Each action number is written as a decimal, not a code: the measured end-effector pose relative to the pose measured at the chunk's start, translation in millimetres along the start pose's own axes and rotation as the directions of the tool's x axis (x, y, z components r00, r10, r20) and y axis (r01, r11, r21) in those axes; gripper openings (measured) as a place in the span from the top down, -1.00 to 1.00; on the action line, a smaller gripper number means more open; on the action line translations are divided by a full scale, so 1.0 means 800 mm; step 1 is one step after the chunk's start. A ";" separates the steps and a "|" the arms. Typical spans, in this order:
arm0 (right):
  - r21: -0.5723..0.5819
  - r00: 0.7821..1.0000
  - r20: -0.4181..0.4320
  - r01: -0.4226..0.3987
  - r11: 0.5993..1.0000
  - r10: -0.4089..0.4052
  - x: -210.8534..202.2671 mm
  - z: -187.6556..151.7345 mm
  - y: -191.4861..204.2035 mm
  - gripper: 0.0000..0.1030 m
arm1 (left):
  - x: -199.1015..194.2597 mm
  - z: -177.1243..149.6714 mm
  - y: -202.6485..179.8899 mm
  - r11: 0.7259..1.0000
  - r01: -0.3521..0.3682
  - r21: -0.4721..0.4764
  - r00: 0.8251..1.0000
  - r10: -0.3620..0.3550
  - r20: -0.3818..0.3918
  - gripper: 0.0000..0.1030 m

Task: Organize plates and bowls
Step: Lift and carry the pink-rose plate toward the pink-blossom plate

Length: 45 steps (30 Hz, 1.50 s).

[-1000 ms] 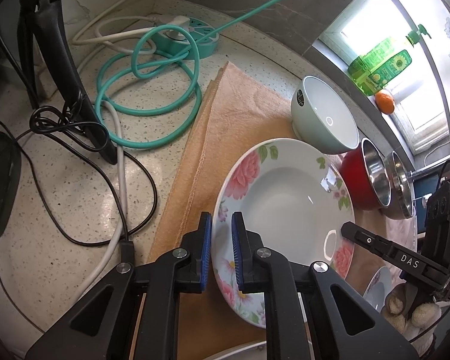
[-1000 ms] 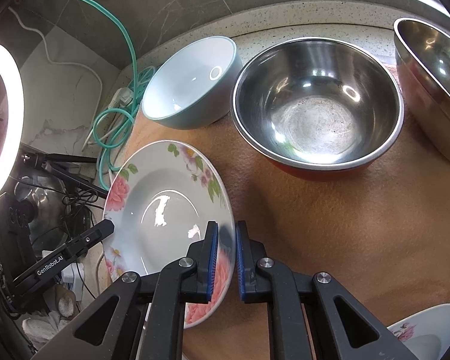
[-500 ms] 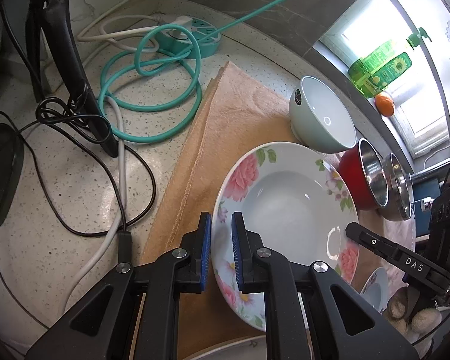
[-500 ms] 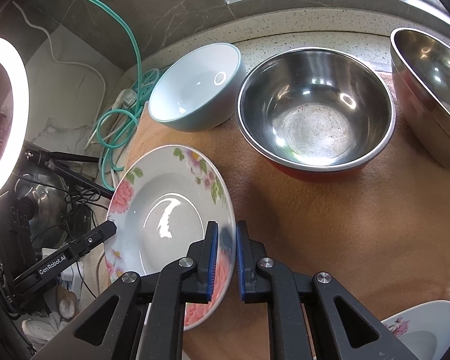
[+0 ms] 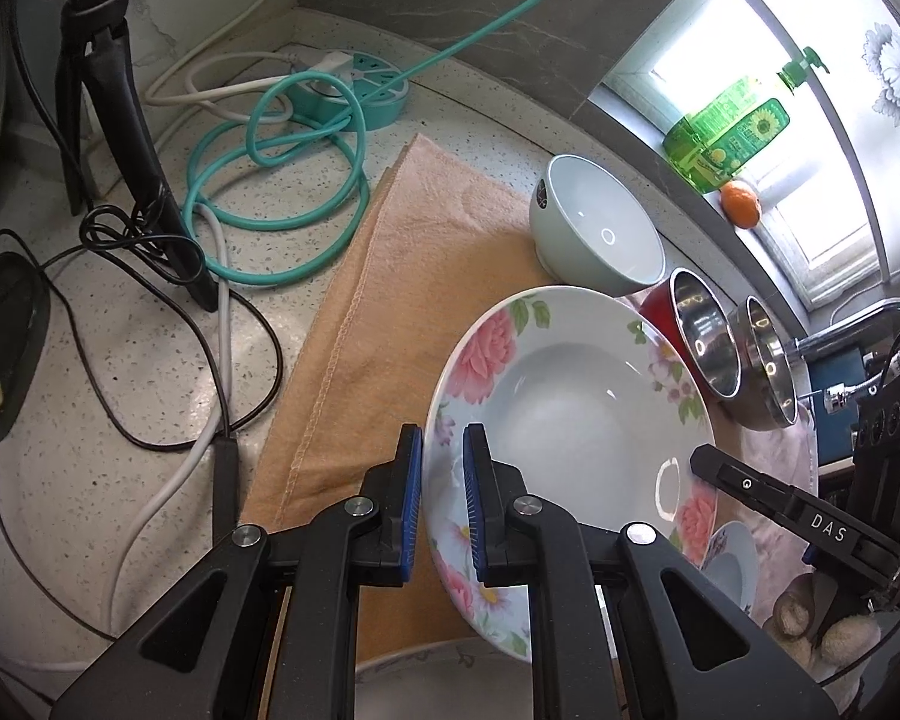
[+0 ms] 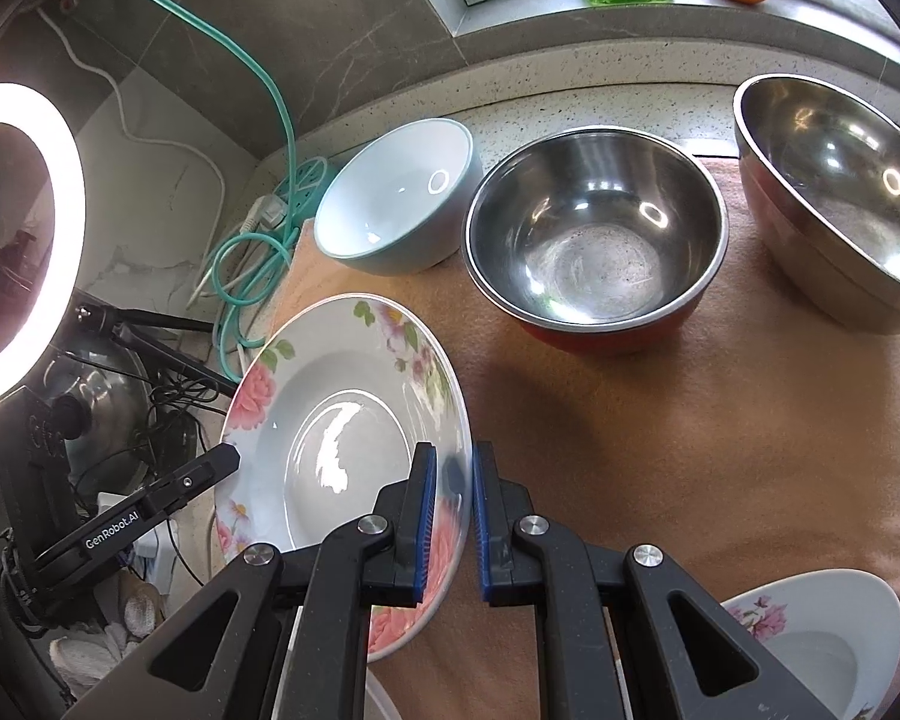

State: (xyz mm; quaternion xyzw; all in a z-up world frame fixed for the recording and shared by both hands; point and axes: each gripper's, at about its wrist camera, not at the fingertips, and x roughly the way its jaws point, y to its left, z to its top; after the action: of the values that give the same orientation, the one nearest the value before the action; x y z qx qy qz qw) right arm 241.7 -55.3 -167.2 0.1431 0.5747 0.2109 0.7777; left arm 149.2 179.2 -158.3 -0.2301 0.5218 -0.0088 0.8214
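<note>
Left wrist view shows the plate (image 5: 570,414), clamped at opposite rims by the left gripper (image 5: 442,504) and right gripper (image 6: 448,522), now risen clear above the cloth (image 5: 426,276), ready for stacking elsewhere.

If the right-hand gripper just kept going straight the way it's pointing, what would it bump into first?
The right gripper, clamped on the floral plate, points down at the bare orange towel. It would probably meet that, short of the red-sided steel bowl; depth is uncertain.
</note>
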 end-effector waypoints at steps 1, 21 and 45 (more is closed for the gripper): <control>0.003 1.000 0.003 -0.003 1.000 0.003 -0.004 -0.002 -0.002 0.79 | -0.002 -0.001 -0.002 1.000 0.003 0.002 1.000 -0.003 0.004 0.77; 0.007 0.997 0.072 -0.019 1.000 0.019 -0.096 -0.049 -0.046 0.79 | -0.040 -0.065 -0.080 0.998 0.037 0.053 0.998 -0.040 0.045 0.77; 0.061 0.997 0.073 0.018 0.998 -0.022 -0.163 -0.114 -0.143 0.79 | -0.020 -0.147 -0.166 0.993 0.062 0.101 0.998 -0.061 -0.021 0.77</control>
State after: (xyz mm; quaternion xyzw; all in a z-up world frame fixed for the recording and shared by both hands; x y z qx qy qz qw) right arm 140.6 -221.0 -139.1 0.1685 0.5530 0.1802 0.7958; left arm 70.5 21.0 -134.3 -0.2041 0.5204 -0.0626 0.8268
